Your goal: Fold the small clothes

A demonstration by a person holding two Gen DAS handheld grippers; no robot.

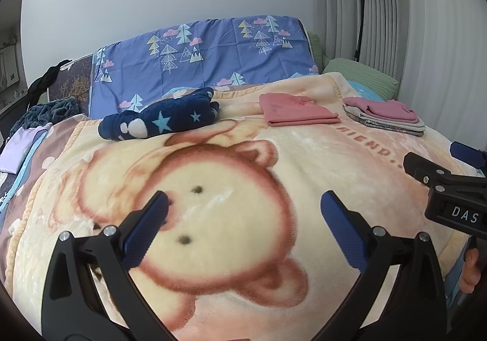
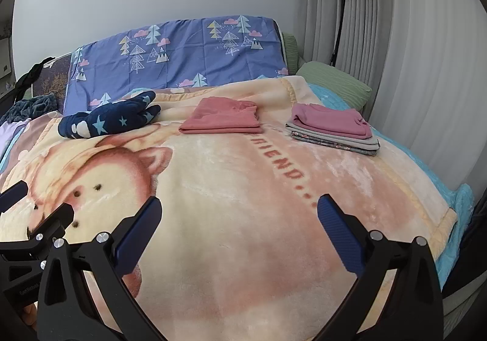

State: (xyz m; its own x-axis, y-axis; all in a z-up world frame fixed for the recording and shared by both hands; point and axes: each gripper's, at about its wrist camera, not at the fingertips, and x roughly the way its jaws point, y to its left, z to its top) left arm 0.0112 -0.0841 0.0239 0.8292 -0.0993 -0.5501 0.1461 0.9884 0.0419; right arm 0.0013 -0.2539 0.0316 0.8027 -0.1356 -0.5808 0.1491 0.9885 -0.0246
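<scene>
both grippers hover over the bear-print blanket (image 1: 231,249) on the bed, each with jaws spread wide and holding nothing: left gripper (image 1: 243,204), right gripper (image 2: 239,207). no garment lies between either pair of jaws. the unfolded item, a crumpled navy star-print garment (image 1: 158,119), lies well ahead of the left jaws and a little to their left. ahead of the right jaws rest a folded coral garment (image 2: 222,119) and, further right, a stack of folded clothes (image 2: 331,131), apparently finished. the step in hand is judged to be fetching the navy piece. done well, it calls for keeping the jaws wide on approach, pinching only the garment's edge and not the plush blanket beneath, then spreading it flat on the bare area just ahead of both jaws before folding.
</scene>
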